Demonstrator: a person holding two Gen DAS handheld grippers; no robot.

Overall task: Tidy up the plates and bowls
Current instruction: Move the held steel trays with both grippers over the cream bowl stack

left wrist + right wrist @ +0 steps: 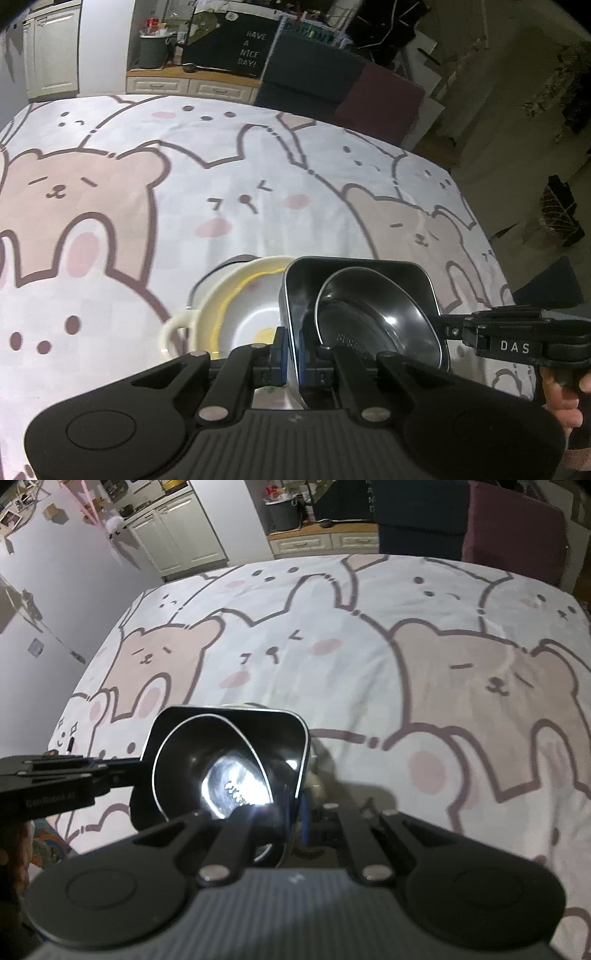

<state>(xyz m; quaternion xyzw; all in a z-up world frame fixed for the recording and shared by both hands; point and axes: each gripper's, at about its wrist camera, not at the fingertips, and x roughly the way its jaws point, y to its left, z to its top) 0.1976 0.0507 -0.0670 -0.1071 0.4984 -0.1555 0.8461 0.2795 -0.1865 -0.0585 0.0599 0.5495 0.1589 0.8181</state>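
A black square dish (424, 284) with a round black plate (373, 317) inside it is held over a cream bowl with a handle (236, 295) on the cartoon-print cloth. My left gripper (289, 350) is shut on the dish's left rim. My right gripper (448, 328) comes in from the right and grips the opposite rim. In the right wrist view the square dish (221, 720) and the round plate (207, 760) sit at centre, my right gripper (295, 805) is shut on the dish's right rim, and the left gripper (125, 771) holds the far side.
The table (184, 166) is covered by a bear and rabbit cloth (443, 664). Its far edge meets dark chairs (332, 81) and a cabinet with a bucket (153, 50). The right table edge drops off to the floor (517, 147).
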